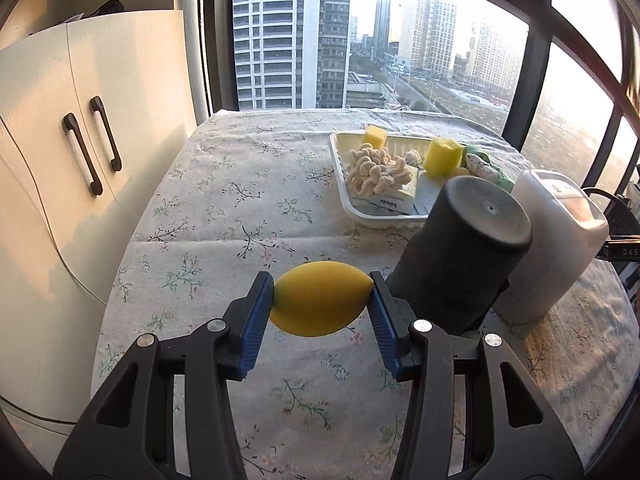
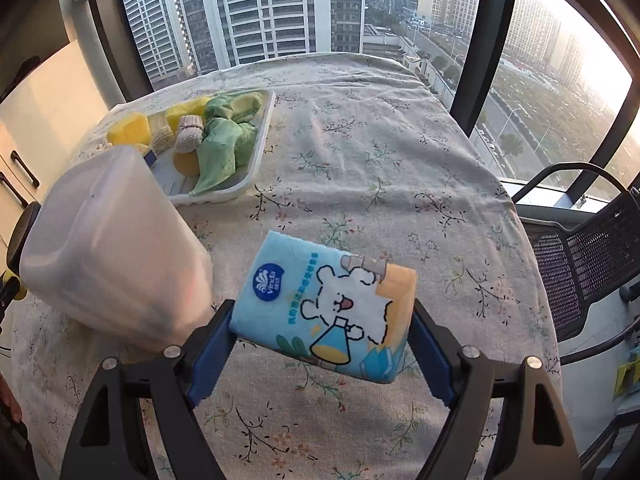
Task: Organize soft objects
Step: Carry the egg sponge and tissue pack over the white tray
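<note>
My left gripper (image 1: 322, 300) is shut on a yellow lemon-shaped soft toy (image 1: 320, 298), held above the flowered tablecloth. In the right wrist view, my right gripper (image 2: 322, 328) is shut on a light blue tissue pack (image 2: 324, 306) with a white bear drawing, tilted and lifted off the cloth. A white tray (image 1: 340, 176) lies at the far side of the table. It holds a cream knitted piece (image 1: 376, 174), yellow sponges (image 1: 440, 154) and a tissue pack. The same tray (image 2: 260, 148) in the right wrist view shows green cloths (image 2: 224, 140) and yellow sponges (image 2: 130, 132).
A dark grey upturned cup (image 1: 460, 256) and a translucent white container (image 1: 552, 240) stand between me and the tray; the container (image 2: 112, 248) looms at the left in the right wrist view. White cabinet doors (image 1: 80, 152) sit left of the table. A black mesh chair (image 2: 580, 256) stands at the right.
</note>
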### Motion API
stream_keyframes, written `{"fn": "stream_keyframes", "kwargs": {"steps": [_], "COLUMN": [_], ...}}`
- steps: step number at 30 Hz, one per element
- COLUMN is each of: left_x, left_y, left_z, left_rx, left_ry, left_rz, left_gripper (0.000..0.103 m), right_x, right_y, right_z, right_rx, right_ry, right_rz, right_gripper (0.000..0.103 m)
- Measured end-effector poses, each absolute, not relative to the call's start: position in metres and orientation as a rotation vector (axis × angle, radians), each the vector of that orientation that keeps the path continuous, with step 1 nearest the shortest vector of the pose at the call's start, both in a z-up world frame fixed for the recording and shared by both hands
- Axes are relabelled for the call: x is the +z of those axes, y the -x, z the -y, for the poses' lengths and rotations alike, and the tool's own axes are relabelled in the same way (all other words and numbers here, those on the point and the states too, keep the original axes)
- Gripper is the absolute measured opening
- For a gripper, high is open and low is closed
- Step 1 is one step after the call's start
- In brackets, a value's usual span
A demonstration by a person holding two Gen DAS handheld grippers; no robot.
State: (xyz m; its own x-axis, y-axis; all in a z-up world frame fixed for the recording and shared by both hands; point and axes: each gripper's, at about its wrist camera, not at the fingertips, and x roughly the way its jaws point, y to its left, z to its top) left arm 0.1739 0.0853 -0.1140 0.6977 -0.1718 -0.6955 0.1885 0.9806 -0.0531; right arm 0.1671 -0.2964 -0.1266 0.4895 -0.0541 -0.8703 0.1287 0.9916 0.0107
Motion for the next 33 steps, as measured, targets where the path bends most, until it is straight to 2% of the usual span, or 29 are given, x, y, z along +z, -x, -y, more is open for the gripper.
{"fn": "stream_keyframes", "kwargs": {"steps": [11,21,26,31,33], "left_x": [-0.098,-0.085,-0.087,-0.094,-0.097], "left_y": [-0.27,-0.369,-0.374,-0.367,-0.364], "left_z": [-0.081,-0.032,-0.017,-0.018,-0.019], "left_rx": [-0.267,-0.493,-0.528,-0.544,-0.556], "left_ry": [0.102,0.205,0.21,0.216,0.23], "left_rz": [-0.79,-0.945,-0.943,-0.965,-0.971], "left_gripper": [0.045,0.045,0.045,0.045,0.045], "right_x": [-0.107,-0.082,-0.088,-0.121,-0.127], "right_y": [-0.254,-0.331,-0.36,-0.38,-0.382], "right_z": [0.301,0.241,0.196,0.151,0.136], "right_rx": [-0.051,0.171,0.352,0.497,0.512], "right_ry": [-0.13,-0.057,0.076,0.226,0.328], "right_rz": [-1.069,-1.143,-1.24,-1.38,-1.364], "right_gripper": [0.083,0.083,0.083,0.084,0.084]}}
